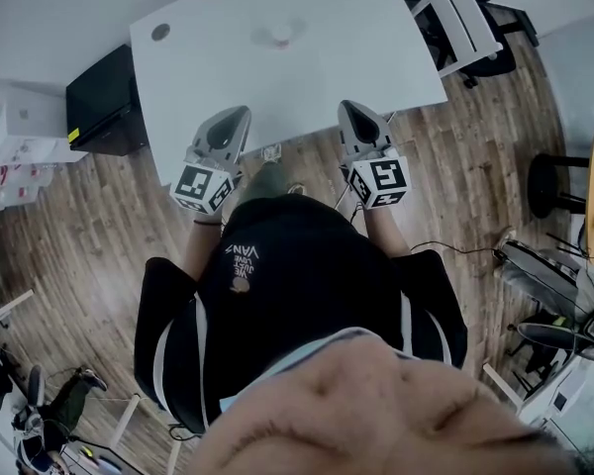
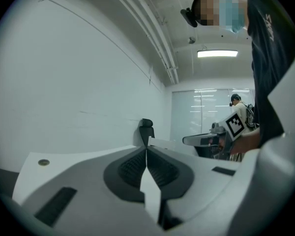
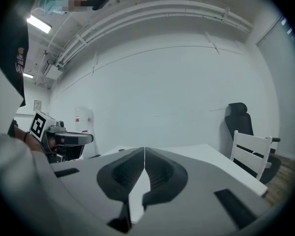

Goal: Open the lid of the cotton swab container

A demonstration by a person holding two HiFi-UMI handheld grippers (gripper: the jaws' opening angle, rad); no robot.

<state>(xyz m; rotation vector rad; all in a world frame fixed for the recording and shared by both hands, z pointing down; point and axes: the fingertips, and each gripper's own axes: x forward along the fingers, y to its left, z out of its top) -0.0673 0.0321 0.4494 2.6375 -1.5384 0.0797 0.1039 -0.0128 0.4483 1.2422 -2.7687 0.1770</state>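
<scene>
A small round whitish container [image 1: 280, 35] stands near the far edge of the white table [image 1: 208, 57], well beyond both grippers. My left gripper [image 1: 241, 115] hovers over the table's near edge, shut and empty. My right gripper [image 1: 346, 106] is beside it at the same edge, also shut with nothing held. In the left gripper view the jaws [image 2: 146, 149] meet in a thin line and point level across the table; the right gripper [image 2: 202, 140] shows to the side. In the right gripper view the jaws [image 3: 144, 149] are pressed together too. Neither gripper view shows the container.
A round cable grommet [image 1: 160, 32] is set in the table's far left corner. A black cabinet [image 1: 104, 102] stands left of the table, a white chair [image 1: 465, 13] and black chair [image 3: 237, 119] to its right. A black stool [image 1: 554, 181] sits on the wood floor.
</scene>
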